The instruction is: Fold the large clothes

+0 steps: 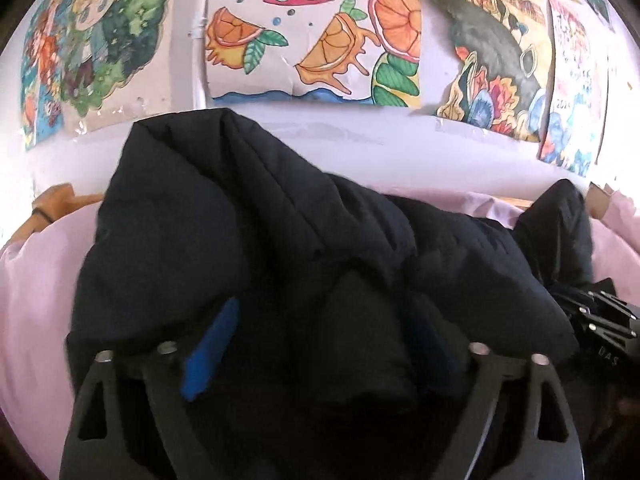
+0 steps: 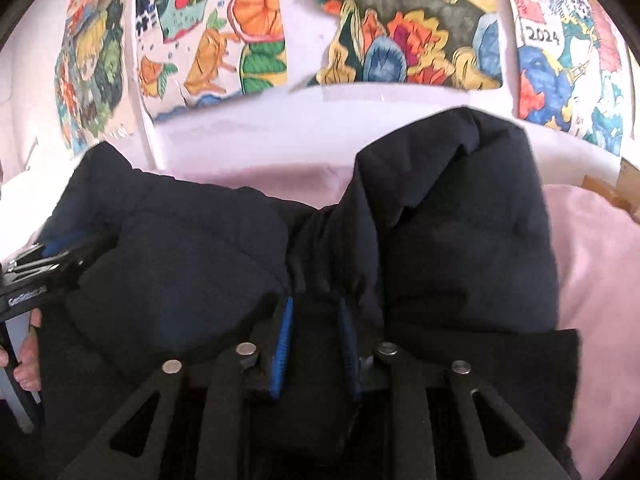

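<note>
Nearest the left wrist camera, the left tongs [image 1: 316,344] are standing spread wide, their blue pads far apart with a bulge of the dark padded jacket [image 1: 256,240] lying between them; the pads are not pressing on it, so these tongs are released. In the right wrist view, the right tongs [image 2: 316,344] are sitting narrow, their two blue pads close together with a fold of the jacket [image 2: 460,240] bunched between them; whether the pads are truly pinching the fabric or just resting beside it cannot be told. At the left edge of that same view the left tongs are showing side-on, pushed against the jacket, with the person's hand [image 2: 26,356] curling around the grip below them. At the right edge of the left view, the black frame of the right tongs is poking in beside the garment. The jacket is lying heaped in thick quilted folds on a pale pink sheet [image 2: 592,280], rising in two humps with a dip between them. Beyond the sheet, a white wall [image 1: 400,136] is carrying a row of colourful drawings [image 1: 312,40], among them orange slices with green leaves, a cartoon figure with yellow hair, and a sheet marked 2024.
</note>
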Tool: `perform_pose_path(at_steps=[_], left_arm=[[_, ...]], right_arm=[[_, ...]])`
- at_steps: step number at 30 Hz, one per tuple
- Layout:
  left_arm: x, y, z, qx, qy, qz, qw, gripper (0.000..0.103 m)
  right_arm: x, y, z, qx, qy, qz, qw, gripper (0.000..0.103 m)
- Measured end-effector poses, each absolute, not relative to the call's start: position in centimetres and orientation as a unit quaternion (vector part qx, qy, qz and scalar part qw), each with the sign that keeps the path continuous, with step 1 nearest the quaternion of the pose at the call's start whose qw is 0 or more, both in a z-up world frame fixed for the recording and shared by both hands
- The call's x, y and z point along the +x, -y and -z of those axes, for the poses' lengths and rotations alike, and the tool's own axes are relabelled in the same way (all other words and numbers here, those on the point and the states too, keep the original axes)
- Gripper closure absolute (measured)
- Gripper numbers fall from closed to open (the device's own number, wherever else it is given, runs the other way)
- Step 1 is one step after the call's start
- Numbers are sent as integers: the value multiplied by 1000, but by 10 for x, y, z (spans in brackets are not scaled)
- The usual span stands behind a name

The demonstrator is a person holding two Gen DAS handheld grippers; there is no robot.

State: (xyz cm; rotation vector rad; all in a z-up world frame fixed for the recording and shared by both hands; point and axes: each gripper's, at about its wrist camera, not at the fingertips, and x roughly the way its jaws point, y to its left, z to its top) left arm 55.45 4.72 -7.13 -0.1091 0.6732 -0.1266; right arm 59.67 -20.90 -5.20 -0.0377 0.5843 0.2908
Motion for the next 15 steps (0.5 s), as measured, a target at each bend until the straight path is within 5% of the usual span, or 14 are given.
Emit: perform_pose_path(at_steps=[4,15], left_arm=[[534,-47,60,-29,-353,48,934,11],[501,-30,31,-35,-393,58,917,10]], right_arm=[[582,214,35,-12,-301,-126,945,34],[511,217,-5,-52,-296,-148,942,23]])
